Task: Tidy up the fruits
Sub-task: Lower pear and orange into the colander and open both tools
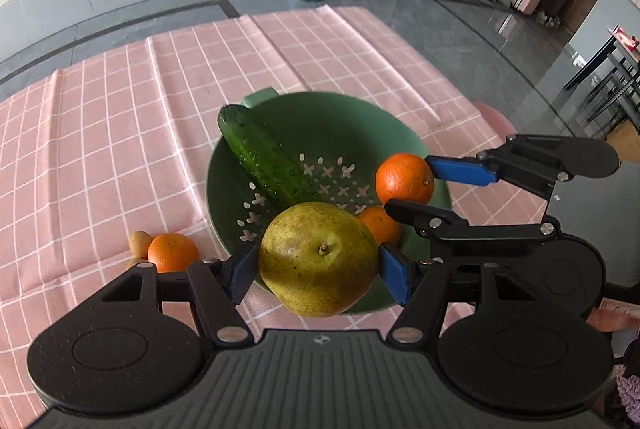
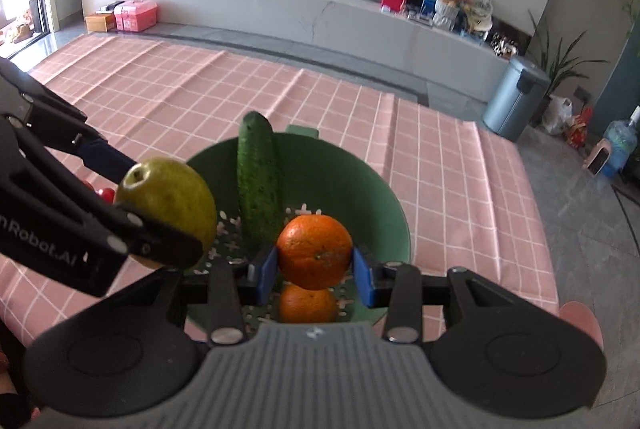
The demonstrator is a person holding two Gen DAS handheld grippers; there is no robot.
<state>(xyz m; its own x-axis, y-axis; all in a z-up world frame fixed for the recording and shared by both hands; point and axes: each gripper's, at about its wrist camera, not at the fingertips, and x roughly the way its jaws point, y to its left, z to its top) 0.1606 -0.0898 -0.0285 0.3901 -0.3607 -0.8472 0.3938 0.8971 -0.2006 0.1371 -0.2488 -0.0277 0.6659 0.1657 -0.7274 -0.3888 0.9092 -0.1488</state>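
My left gripper [image 1: 318, 265] is shut on a yellow-green pear [image 1: 318, 259], held above the near rim of a green colander [image 1: 340, 109]. My right gripper [image 2: 315, 261] is shut on an orange [image 2: 315, 251] over the colander [image 2: 394, 221]. A cucumber [image 1: 264, 161] leans inside the colander against its far rim, and a second orange [image 2: 307, 305] lies on the perforated bottom. In the left wrist view the right gripper [image 1: 408, 183] and its orange [image 1: 405, 179] come in from the right. In the right wrist view the left gripper [image 2: 160, 209] with the pear [image 2: 170, 205] comes in from the left.
A pink checked tablecloth [image 1: 120, 133] covers the table. On it, left of the colander, lie another orange [image 1: 173, 252] and a small brownish piece [image 1: 140, 243]. Something red [image 2: 106, 194] shows behind the pear. The table's edge [image 2: 532, 189] runs at the right, and a grey bin [image 2: 514, 97] stands on the floor beyond.
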